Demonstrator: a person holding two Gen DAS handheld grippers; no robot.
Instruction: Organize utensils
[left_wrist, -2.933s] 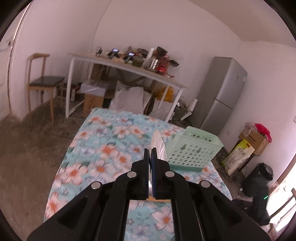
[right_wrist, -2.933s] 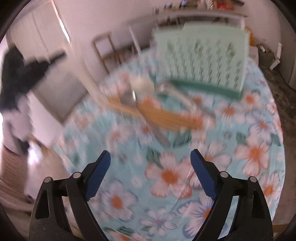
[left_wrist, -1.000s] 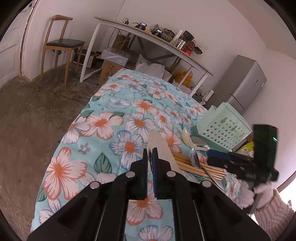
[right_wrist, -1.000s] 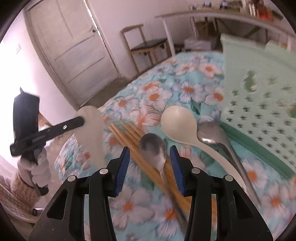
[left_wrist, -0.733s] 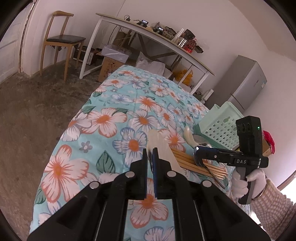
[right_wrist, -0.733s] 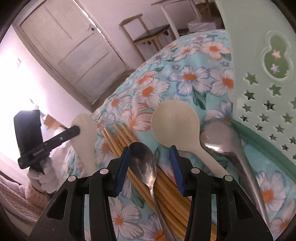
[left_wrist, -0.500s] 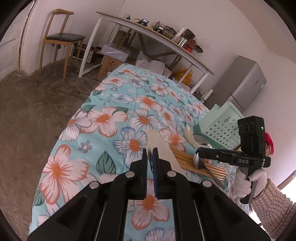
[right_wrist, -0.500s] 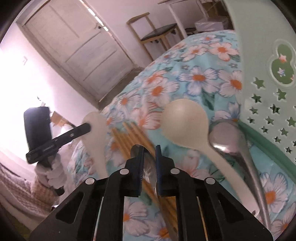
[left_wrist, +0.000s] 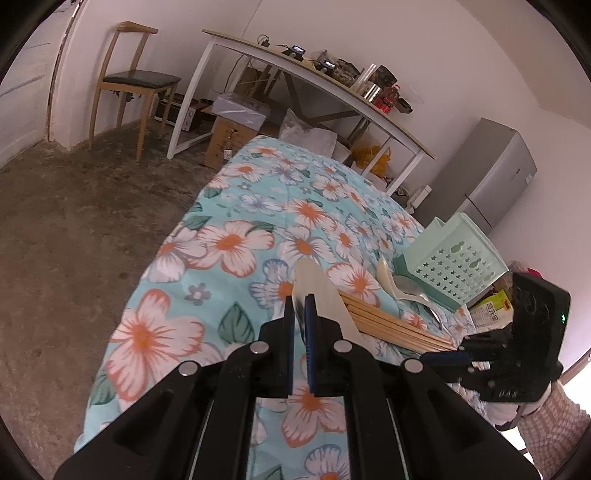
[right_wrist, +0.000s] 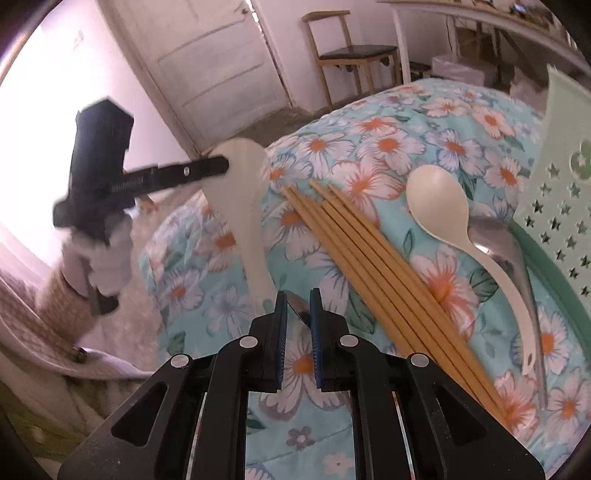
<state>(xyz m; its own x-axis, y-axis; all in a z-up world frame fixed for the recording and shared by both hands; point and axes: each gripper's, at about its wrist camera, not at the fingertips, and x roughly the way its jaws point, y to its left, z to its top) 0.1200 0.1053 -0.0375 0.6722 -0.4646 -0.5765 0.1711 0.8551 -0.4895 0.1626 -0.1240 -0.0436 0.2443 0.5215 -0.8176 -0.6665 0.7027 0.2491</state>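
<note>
My left gripper is shut on a white plastic spoon and holds it over the near end of the flowered tablecloth; the right wrist view shows that spoon at the left. My right gripper is shut on a small metal spoon, only a sliver of which shows between the pads. Several wooden chopsticks lie side by side to its right. Past them a second white spoon and a larger metal spoon lie against the mint green basket.
The basket stands tipped near the table's right edge. Both grippers are close together at the table's near corner, with a person's gloved hand and sleeve below the left one. A chair, a desk and a fridge stand beyond the table.
My right gripper closed on the small metal spoon and carried it left, off the chopsticks. The left gripper stayed put with the white spoon.
</note>
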